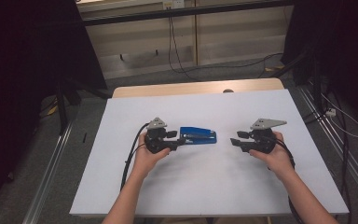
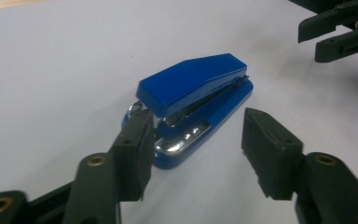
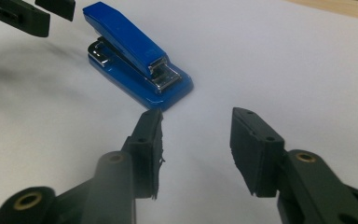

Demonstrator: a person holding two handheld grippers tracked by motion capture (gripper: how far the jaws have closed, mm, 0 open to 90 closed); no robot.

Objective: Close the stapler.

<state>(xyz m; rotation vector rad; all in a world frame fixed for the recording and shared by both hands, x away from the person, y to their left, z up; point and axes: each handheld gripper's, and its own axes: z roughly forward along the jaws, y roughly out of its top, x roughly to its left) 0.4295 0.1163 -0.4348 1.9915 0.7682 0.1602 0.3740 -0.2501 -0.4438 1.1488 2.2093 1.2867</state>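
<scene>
Forearms enter nearest in the high view; left gripper (image 1: 181, 138) sits just beside the blue stapler (image 1: 199, 136) mid-table, right gripper (image 1: 235, 137) apart. Left gripper view: jaws parted, empty, stapler (image 2: 193, 105) ahead. Right gripper view: jaws parted, stapler (image 3: 137, 53) farther. Best straddle its narrow sides squarely. No containers.
</scene>
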